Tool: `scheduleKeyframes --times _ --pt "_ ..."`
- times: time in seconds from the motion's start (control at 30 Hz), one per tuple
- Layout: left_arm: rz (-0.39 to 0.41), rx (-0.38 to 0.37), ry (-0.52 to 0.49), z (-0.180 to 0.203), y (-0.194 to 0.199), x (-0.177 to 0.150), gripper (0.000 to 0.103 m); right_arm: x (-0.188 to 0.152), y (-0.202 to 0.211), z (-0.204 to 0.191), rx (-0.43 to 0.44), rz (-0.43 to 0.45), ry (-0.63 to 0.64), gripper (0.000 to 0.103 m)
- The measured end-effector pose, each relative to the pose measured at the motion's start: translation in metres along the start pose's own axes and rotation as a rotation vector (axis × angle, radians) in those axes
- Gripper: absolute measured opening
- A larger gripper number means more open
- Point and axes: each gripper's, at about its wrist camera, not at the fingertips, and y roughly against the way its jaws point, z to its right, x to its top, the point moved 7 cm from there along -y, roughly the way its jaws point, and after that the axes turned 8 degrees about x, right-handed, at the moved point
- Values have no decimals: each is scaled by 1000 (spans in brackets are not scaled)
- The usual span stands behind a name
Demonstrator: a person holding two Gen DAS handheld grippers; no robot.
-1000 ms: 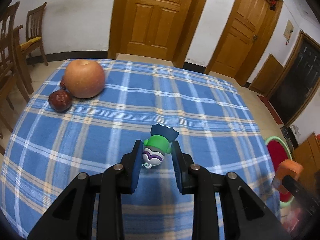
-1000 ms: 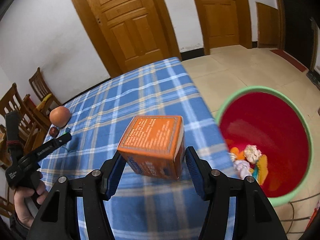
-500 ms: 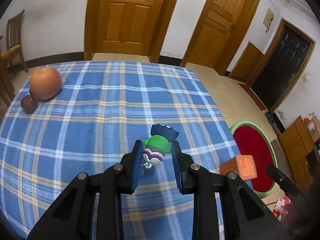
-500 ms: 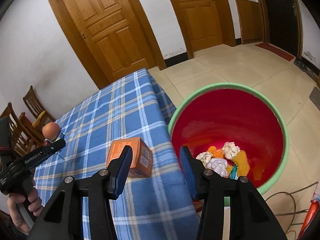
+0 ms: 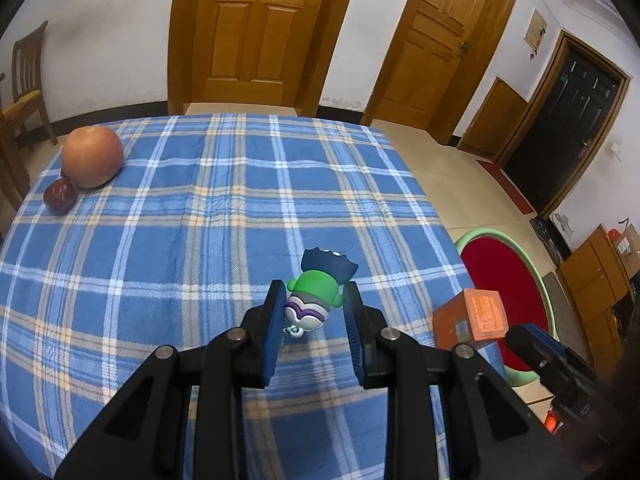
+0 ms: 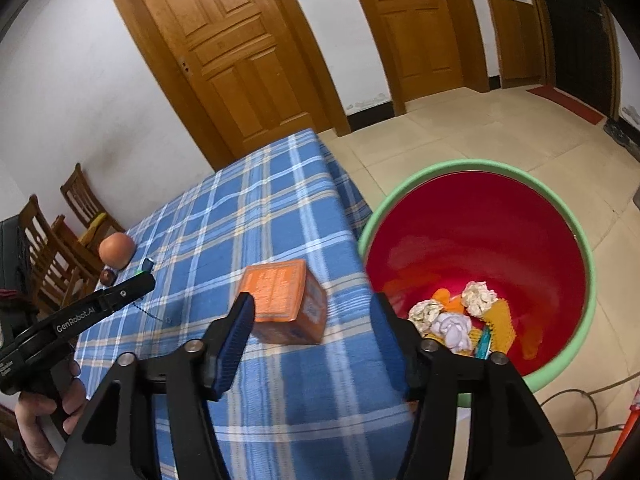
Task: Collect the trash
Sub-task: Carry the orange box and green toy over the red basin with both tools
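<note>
My left gripper (image 5: 313, 300) is shut on a small green and purple toy figure (image 5: 314, 300) with a dark blue top, held above the blue checked tablecloth (image 5: 200, 220). My right gripper (image 6: 310, 308) is open, and an orange box (image 6: 286, 300) rests on the table edge just beyond its jaws, free of them. The box also shows in the left wrist view (image 5: 472, 316). A red basin with a green rim (image 6: 568, 216) stands on the floor to the right, holding crumpled paper and other scraps (image 6: 460, 316).
A large apple (image 5: 92, 156) and a dark red date (image 5: 60, 198) lie at the table's far left. Wooden chairs (image 6: 60, 240) stand beyond the left edge. Wooden doors (image 5: 248, 32) line the back wall. A cable (image 6: 580, 400) lies on the floor by the basin.
My right gripper opened and let go of the orange box, which now sits on the table edge; the gripper pulled back toward the basin. My left gripper kept the toy and rose.
</note>
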Motion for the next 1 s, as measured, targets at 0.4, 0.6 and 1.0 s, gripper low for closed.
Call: scheduleKeyframes --times 0.4,0.6,1.0 --pt "-10 -11 35 -12 -5 -3 29 -10 -48 -21 -52 -87 59 76" --pt "-13 -15 26 -7 -6 -4 29 -15 -50 -17 -37 -90 48 58" --pt "-16 -72 -50 43 1 -3 29 1 2 23 -44 29 -35 56"
